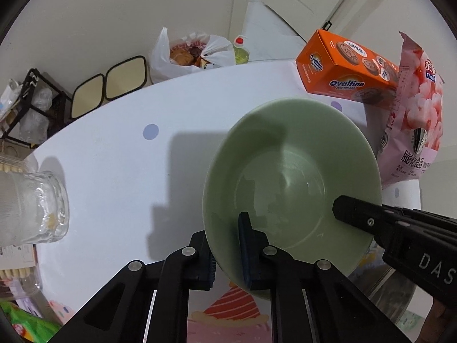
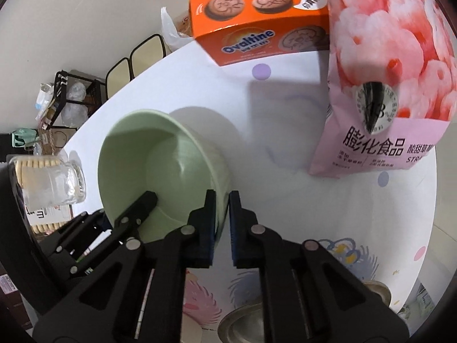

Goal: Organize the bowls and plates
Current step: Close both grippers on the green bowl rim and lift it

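Green ceramic bowl [image 1: 291, 177] is held tilted above the white table [image 1: 114, 165], gripped at its rim from two sides. Left claw [image 1: 228, 257] is closed on the near rim, one pad inside the bowl and one outside. Right claw [image 2: 221, 228] straddles the opposite rim with one finger inside and one outside; the pads stand narrow, but a slight gap shows at the outer pad, so firm contact cannot be confirmed from the right wrist view. Whether the bowl's base touches the table is not visible. Nearby stand an orange Ovaltine box [image 1: 345, 68], a pink snack bag [image 1: 414, 120] and a glass jar [image 1: 34, 205] lying to the left. A metal dish [image 2: 242, 325] shows at the lower edge of the right wrist view. Judgement: the bowl is mid-transfer or handover. Next move calls for one claw keeping a secure hold while carrying the bowl level to its stacking place, clear of the snack bag.
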Tool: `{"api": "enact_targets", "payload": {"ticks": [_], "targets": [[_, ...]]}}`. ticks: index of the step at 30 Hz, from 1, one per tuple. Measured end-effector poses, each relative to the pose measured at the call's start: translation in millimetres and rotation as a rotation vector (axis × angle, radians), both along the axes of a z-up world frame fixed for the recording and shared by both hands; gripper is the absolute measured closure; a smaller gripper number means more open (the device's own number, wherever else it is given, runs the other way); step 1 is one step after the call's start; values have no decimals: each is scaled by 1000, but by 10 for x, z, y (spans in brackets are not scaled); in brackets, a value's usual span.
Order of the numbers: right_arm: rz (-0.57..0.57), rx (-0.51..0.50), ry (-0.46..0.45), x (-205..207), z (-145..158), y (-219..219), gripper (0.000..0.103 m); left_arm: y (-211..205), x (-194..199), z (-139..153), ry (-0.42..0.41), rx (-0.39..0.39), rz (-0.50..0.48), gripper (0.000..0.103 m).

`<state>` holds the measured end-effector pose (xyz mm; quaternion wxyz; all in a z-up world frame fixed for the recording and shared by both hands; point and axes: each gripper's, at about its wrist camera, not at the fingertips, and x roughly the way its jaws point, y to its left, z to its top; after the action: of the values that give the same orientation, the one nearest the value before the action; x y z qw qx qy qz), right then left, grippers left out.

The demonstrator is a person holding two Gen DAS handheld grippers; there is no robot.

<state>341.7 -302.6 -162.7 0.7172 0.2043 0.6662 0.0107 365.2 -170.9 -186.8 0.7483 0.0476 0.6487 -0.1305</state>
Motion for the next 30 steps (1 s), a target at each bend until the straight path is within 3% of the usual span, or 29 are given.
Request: {"api": "enact_targets", "payload": {"ticks": [14,22,30], "targets": [[55,8,-76,-271,367,48,92,174,-250,454,-85,-24,15,91],[93,-35,-135,-675,790,150,92,329,-725,905,-140,-63,0,91],[123,-72,-208,-1363,1276,439,91,681,-1424,1311,-193,-129,-32,91]]}}
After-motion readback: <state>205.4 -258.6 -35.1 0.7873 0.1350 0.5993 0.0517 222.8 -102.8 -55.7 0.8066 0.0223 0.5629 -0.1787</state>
